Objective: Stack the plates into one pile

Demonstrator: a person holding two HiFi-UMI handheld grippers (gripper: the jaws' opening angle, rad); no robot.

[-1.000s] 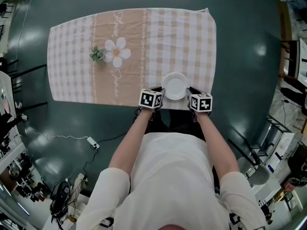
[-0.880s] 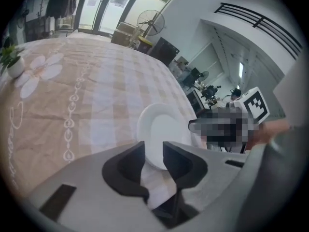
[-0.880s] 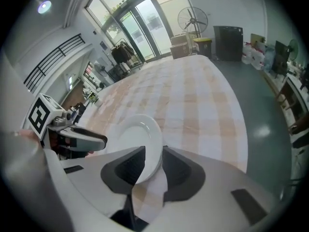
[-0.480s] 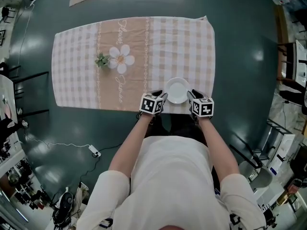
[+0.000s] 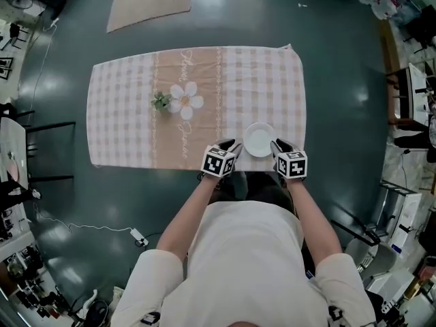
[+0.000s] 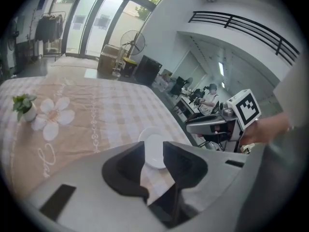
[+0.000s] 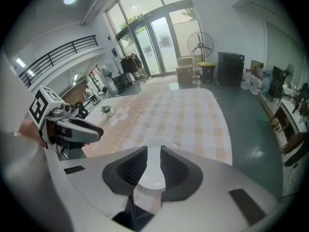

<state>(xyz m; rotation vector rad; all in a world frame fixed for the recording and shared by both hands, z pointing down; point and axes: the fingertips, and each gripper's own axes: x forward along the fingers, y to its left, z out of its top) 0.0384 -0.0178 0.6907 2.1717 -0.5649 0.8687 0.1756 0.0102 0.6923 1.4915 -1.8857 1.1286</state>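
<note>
A white round plate (image 5: pixel 259 140) is being left lying flat on a beige-and-white checked tablecloth (image 5: pixel 122 131), hollow side up. It is close to the cloth's near edge and toward its right end. Being round, it is showing no long axis, and whether more plates are lying under it cannot be told.

In the head view the plate is being flanked by the left gripper (image 5: pixel 234 146) just beside its left rim and the right gripper (image 5: pixel 274 146) just beside its right rim. The left gripper's jaws are being held apart, having just been opened wide and then eased slightly inward. In the left gripper view the plate is being seen through the gap, beyond the tips, with no pad pressed on it. The right gripper's jaws are also being held apart, though they have just been closing. In the right gripper view the plate is again being seen through the gap, untouched by either pad.

Farther left on the cloth, a printed white flower (image 5: pixel 187 99) is being shown on a tan band, with a small green potted plant (image 5: pixel 161 101) just beside it. The table is being surrounded by a glossy dark green floor (image 5: pixel 340 80). A pale beige rug (image 5: pixel 150 2) is lying beyond the far edge, and a white power strip (image 5: pixel 138 236) with its cable is lying near the person. In the right gripper view, tall glass doors (image 7: pixel 164 37), a standing fan (image 7: pixel 200 45) and a black balcony railing (image 7: pixel 63 54) are being shown.
</note>
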